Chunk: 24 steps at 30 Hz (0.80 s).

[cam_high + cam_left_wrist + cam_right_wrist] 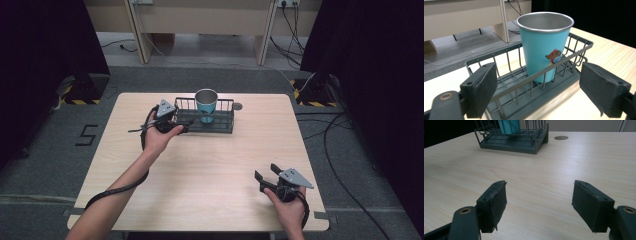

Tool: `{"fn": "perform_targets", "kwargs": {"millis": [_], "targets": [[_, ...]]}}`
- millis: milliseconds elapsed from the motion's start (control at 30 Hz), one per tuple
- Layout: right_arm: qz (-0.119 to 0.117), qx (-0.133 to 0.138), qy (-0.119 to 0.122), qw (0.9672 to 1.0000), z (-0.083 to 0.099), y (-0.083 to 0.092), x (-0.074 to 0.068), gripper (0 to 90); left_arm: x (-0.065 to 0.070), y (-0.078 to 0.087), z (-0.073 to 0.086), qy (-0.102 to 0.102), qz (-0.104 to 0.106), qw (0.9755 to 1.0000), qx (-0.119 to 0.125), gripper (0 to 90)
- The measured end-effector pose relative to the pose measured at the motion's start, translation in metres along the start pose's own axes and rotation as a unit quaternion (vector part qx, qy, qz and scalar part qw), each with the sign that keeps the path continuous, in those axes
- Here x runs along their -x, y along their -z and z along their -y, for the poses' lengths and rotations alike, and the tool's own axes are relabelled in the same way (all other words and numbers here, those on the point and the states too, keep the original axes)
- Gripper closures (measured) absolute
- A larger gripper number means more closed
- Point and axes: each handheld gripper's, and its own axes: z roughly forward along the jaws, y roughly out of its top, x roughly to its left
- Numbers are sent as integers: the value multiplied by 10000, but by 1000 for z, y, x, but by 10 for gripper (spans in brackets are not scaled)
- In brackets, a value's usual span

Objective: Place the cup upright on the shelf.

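A teal metal cup (206, 104) with a silver rim stands upright in a dark wire basket (224, 123) at the back middle of the table. In the left gripper view the cup (544, 47) carries a small cartoon sticker and the basket (519, 92) lies just beyond the jaws. My left gripper (186, 127) is open at the basket's left end, its pads (484, 87) wide apart with nothing between them. My right gripper (266, 172) rests open over bare table at the front right. From there the basket (511, 143) and cup (509, 126) sit far off.
The light wooden table (210, 170) has a round cable hole (237, 106) right of the basket. Cables trail from both grippers over the table edge. Beyond the table stand desk legs, floor cables and dark curtains on both sides.
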Motion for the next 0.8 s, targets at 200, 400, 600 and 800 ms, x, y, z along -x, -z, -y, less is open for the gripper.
{"fn": "perform_targets", "kwargs": {"millis": [200, 400, 600, 800], "targets": [[4, -2, -7, 10000, 0, 0, 0, 284, -6, 11, 4, -13, -64, 10000, 13, 143], [8, 0, -12, 10000, 0, 0, 0, 284, -12, 21, 6, -2, -129, 9999, 43, 143], [12, -1, -13, 10000, 0, 0, 0, 284, -16, 30, 9, -14, -161, 9999, 46, 143], [12, -5, -10, 10000, 0, 0, 0, 284, -19, 38, 13, 13, -189, 9998, 38, 144]]}}
